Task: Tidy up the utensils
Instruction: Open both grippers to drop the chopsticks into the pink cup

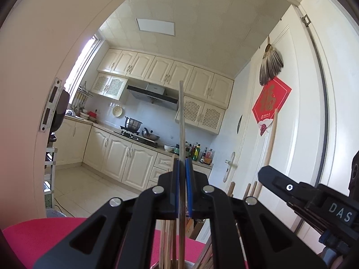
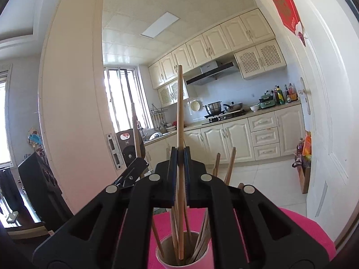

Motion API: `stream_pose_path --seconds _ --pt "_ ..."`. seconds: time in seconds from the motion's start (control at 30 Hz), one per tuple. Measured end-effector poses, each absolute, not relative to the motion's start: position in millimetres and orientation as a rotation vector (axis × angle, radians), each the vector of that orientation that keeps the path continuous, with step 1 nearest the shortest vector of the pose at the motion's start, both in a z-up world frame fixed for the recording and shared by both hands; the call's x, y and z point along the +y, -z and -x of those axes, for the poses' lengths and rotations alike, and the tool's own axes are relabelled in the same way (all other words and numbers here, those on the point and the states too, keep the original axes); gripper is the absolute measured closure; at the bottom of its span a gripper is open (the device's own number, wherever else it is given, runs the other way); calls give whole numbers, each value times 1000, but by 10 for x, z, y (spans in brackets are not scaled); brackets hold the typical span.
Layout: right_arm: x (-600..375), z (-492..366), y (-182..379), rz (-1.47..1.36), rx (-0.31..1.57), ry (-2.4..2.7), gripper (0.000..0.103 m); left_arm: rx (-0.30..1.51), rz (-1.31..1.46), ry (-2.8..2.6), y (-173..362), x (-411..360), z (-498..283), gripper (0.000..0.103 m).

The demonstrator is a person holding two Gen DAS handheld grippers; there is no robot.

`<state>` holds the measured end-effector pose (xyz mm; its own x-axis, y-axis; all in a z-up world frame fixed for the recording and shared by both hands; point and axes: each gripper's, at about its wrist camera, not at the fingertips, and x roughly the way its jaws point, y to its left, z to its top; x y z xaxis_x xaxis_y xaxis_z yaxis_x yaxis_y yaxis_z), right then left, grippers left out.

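My left gripper (image 1: 183, 163) is shut on a thin grey metal chopstick (image 1: 181, 112) that stands upright; its lower end drops out of sight among other sticks (image 1: 166, 235). My right gripper (image 2: 180, 154) is shut on a light wooden chopstick (image 2: 179, 112), also upright, with its lower end inside a pink-walled cup (image 2: 163, 262) holding several chopsticks (image 2: 230, 165). The two grippers sit side by side over the cup: the right gripper (image 1: 269, 176) shows beside the left one with its wooden chopstick (image 1: 272, 134), and the left gripper (image 2: 140, 164) shows in the right wrist view.
The cup stands on a pink tablecloth (image 2: 303, 231). Straight ahead is a kitchen with cream cabinets (image 1: 125, 157), a stove with pots (image 1: 134, 125) and a counter with bottles (image 2: 285, 94). A white door (image 1: 303, 112) is on the right, and a dark speaker (image 2: 40, 179) on the left.
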<state>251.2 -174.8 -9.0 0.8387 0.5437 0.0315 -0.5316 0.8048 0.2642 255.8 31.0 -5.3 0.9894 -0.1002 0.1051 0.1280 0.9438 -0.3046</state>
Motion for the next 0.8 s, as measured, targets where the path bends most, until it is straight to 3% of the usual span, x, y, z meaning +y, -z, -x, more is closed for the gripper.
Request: stream_pose_path --seconds 0.8 --pt "-1759 -2327 401 -216 135 -591 97 131 101 166 512 168 -2260 97"
